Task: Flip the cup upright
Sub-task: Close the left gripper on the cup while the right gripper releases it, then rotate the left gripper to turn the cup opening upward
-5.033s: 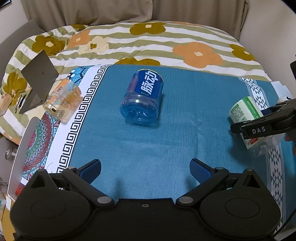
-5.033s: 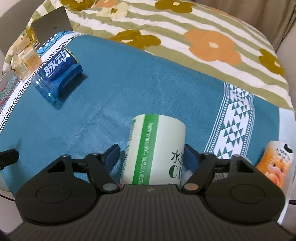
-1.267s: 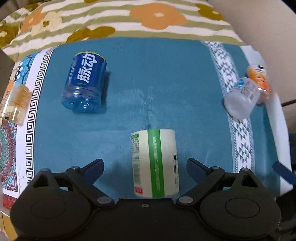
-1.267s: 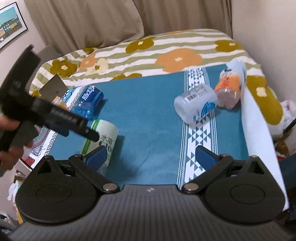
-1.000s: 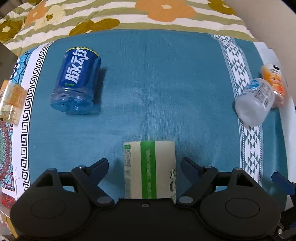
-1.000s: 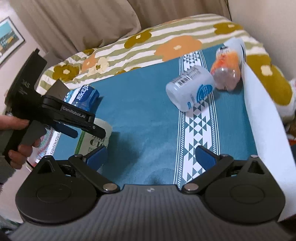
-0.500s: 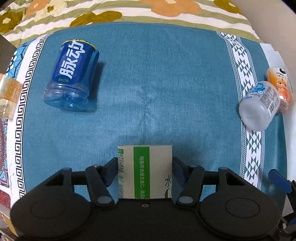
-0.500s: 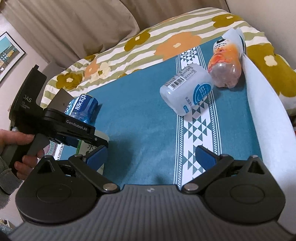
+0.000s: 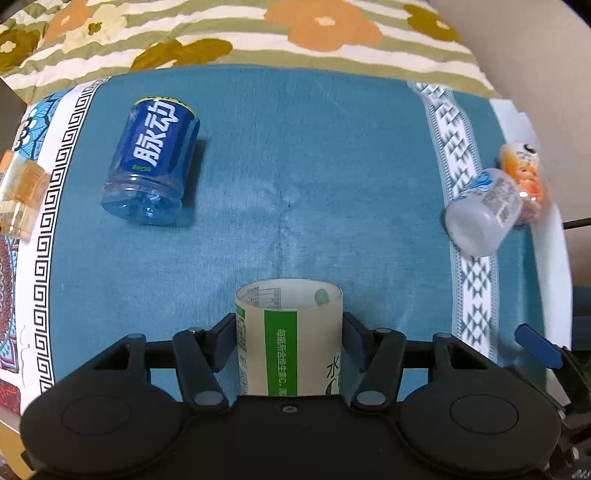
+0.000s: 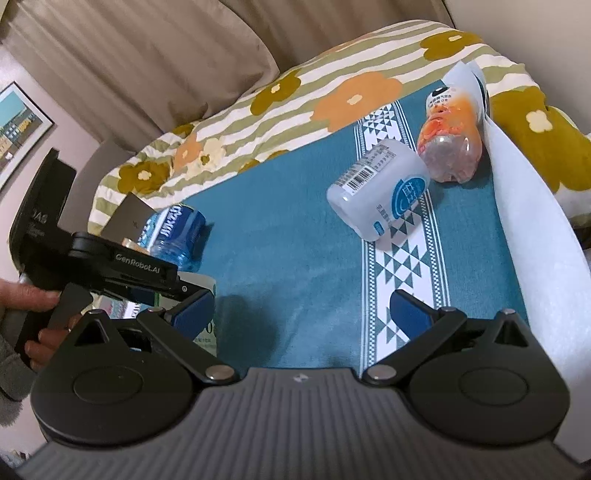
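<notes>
A cream cup with a green stripe (image 9: 288,339) sits between the fingers of my left gripper (image 9: 289,334), which is shut on its sides; its open mouth faces up and away from the camera. In the right wrist view the left gripper (image 10: 184,291) hides most of this cup (image 10: 201,280). My right gripper (image 10: 301,310) is open and empty above the blue cloth (image 10: 288,236). A blue cup (image 9: 153,162) lies on its side at the left. A white cup (image 9: 484,212) and an orange cup (image 9: 522,173) lie at the right.
A clear amber cup (image 9: 18,195) lies at the cloth's left border. The blue cloth (image 9: 314,166) covers a flowered bedspread (image 9: 258,33). A grey card (image 10: 127,218) stands at the back left. White paper (image 10: 532,229) runs along the right edge. A curtain (image 10: 147,55) hangs behind.
My left gripper has closed on the green-striped cup and tipped it so its open mouth now shows. My right gripper has let it go earlier and pulled back to the right, staying open.
</notes>
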The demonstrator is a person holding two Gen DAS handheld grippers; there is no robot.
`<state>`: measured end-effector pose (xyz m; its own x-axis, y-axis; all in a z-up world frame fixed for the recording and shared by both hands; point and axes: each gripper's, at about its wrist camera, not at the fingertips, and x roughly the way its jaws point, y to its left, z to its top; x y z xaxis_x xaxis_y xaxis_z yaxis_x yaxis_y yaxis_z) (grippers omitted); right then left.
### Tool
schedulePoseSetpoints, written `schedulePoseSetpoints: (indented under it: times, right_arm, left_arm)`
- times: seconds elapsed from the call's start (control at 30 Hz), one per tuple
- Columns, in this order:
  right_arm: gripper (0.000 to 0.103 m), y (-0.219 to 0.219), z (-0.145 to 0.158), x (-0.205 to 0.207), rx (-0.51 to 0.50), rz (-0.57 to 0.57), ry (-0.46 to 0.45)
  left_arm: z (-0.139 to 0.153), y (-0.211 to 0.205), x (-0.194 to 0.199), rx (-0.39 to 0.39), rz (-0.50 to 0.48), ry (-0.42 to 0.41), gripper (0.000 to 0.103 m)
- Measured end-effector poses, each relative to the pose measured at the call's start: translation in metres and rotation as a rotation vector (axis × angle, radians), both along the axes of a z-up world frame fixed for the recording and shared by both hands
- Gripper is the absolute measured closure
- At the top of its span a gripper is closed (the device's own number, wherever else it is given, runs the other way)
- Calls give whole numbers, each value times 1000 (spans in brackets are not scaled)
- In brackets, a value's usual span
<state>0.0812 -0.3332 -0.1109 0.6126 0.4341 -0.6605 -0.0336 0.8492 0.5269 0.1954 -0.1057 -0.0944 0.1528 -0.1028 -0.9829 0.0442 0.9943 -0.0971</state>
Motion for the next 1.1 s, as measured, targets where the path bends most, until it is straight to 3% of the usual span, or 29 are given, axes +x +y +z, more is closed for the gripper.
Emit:
schedulePoseSetpoints:
  times: [0.1,0.27,0.47,0.6,0.87,1.1]
  right_arm:
    - [0,2,7,-2,2,0,-11]
    - [0,10,19,-10,-23,7,-49]
    - [0,25,22,-16,-80,30,-61]
    - [0,39,19,-22,-148,49,-71]
    - [0,51,6,-35,-208,47,-56]
    - [0,60,2,-41,-203,63,-49]
  left_arm:
    - [12,3,-11,-31,5,-74,40]
    - [29,7,-43,-44,-21,-337,40]
    - [15,11,-74,-63,-24,-689,39]
    - [1,11,-80,-56,-53,-848,39]
    - [-24,10,-88,-48,-96,-919,37]
    - [-20,11,-100,-40,-110,-846,37]
